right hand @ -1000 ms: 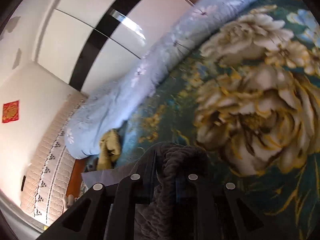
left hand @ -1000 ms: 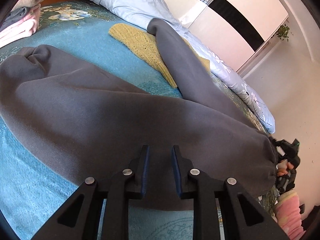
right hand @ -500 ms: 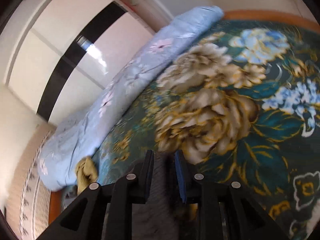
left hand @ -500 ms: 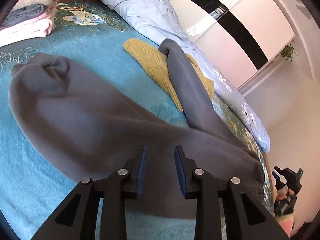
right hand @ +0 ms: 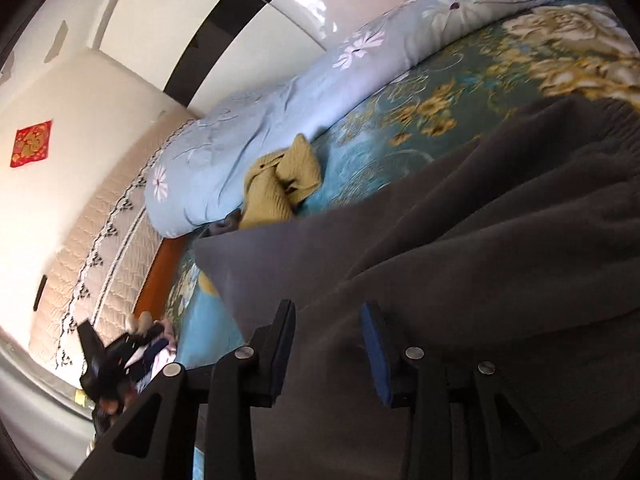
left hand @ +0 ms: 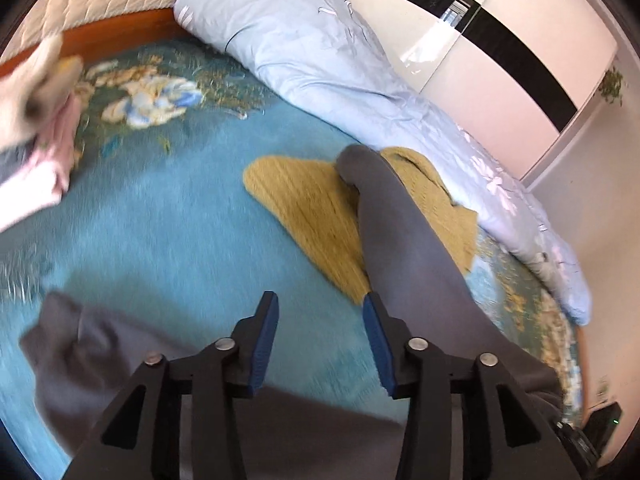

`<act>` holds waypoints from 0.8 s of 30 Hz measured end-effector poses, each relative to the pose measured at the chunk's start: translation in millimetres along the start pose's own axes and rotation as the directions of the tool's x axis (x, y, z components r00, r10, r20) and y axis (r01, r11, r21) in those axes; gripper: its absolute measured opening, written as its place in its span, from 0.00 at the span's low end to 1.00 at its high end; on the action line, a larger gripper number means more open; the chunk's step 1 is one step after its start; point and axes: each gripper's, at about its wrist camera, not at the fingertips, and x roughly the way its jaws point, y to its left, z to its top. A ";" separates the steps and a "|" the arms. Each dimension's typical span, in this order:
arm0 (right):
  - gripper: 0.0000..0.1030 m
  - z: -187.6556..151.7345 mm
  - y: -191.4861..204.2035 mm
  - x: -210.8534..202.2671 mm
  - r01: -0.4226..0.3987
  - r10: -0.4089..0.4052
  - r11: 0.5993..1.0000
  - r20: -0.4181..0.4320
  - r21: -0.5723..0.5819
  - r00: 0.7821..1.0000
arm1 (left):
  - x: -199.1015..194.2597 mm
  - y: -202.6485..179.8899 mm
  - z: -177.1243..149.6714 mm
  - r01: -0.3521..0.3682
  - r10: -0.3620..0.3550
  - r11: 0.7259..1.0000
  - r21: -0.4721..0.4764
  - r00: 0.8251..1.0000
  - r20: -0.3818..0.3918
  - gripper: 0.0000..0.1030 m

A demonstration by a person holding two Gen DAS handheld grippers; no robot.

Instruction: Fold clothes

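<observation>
Left gripper [left hand: 320,316] open | right gripper [right hand: 328,328] open | grey trousers [left hand: 412,256] across yellow knit [left hand: 312,208]

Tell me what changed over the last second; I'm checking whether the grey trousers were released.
The right gripper, shut on the grey trousers a second ago, has let go; its jaws now stand open above them. The left gripper has opened wider too, holding nothing. One trouser leg still lies across the yellow knit, beside the blue duvet.
</observation>
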 end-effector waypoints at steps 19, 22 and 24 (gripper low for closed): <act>0.37 -4.4 -12.5 32.1 0.009 -0.008 1.000 -0.060 0.011 0.998 | 95.6 -66.4 72.1 -0.118 0.123 0.990 -0.083 0.991 0.055 0.06; 0.37 -4.5 -12.2 34.0 0.010 -0.009 1.000 -0.060 0.014 0.998 | 49.7 -85.6 68.9 -0.138 0.140 0.990 -0.017 0.979 0.148 0.05; 0.37 -5.1 -10.4 33.2 0.009 -0.009 1.000 -0.058 0.014 0.998 | 16.4 -102.0 66.4 -0.158 0.146 0.987 0.040 0.966 0.215 0.05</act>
